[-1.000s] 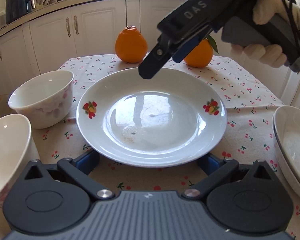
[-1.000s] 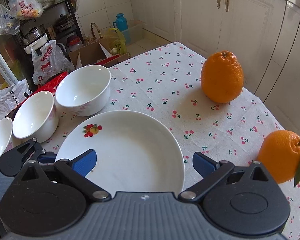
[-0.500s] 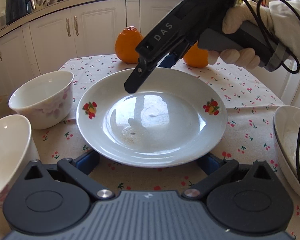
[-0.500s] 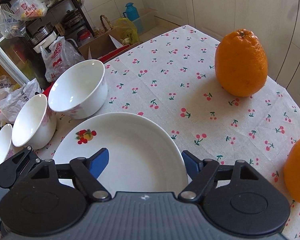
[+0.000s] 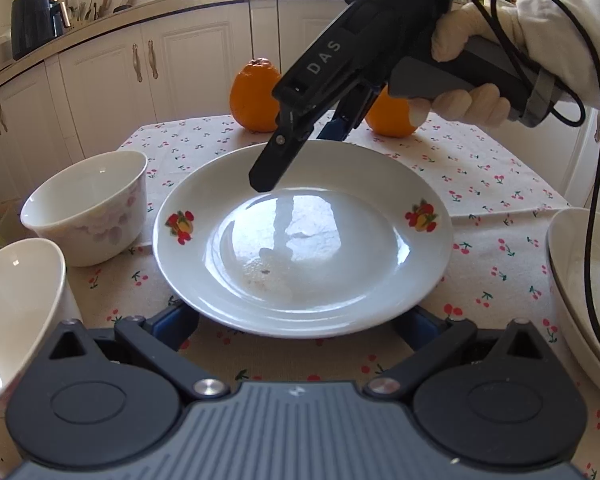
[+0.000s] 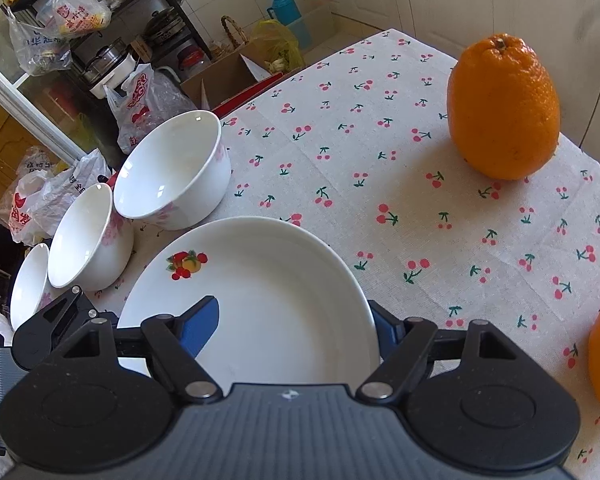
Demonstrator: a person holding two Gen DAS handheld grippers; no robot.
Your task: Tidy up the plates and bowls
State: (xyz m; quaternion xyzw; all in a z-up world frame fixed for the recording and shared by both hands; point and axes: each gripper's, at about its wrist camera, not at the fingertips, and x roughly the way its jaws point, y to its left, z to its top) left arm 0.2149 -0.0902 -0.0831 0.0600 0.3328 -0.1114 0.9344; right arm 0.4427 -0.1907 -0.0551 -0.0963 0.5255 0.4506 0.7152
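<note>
**Both grippers spread wide at opposite rims of the fruit-print plate**

The table (image 5: 480, 184), under a cloth printed with cherries, carries everything. At its centre lies the white plate (image 5: 300, 240), flat on the cloth, with a fruit motif on each side of its rim and a faint smear in its well. A second white dish (image 5: 580, 272) sits at the right edge of the left wrist view, apart from the plate.

Three white bowls stand in a row along the plate's left side: the nearest bowl (image 6: 172, 168) sits just beside the plate's rim, the middle bowl (image 6: 86, 236) follows it, and the last bowl (image 6: 30, 288) is partly hidden behind the left tool's body.

Two oranges stand at the far end of the table: the tall orange (image 6: 504, 106) upright, the second orange (image 5: 392, 118) partly behind the right tool.

The left gripper (image 5: 300, 326) is spread wide at the plate's near rim, its blue pads low on either side.

The right gripper (image 6: 296, 326), in a white-gloved hand (image 5: 460, 76), is tilted down over the plate's far rim and spread wide, one blue pad over the plate's inside, the other beyond its edge. Whether either pad touches the plate cannot be told.
</note>
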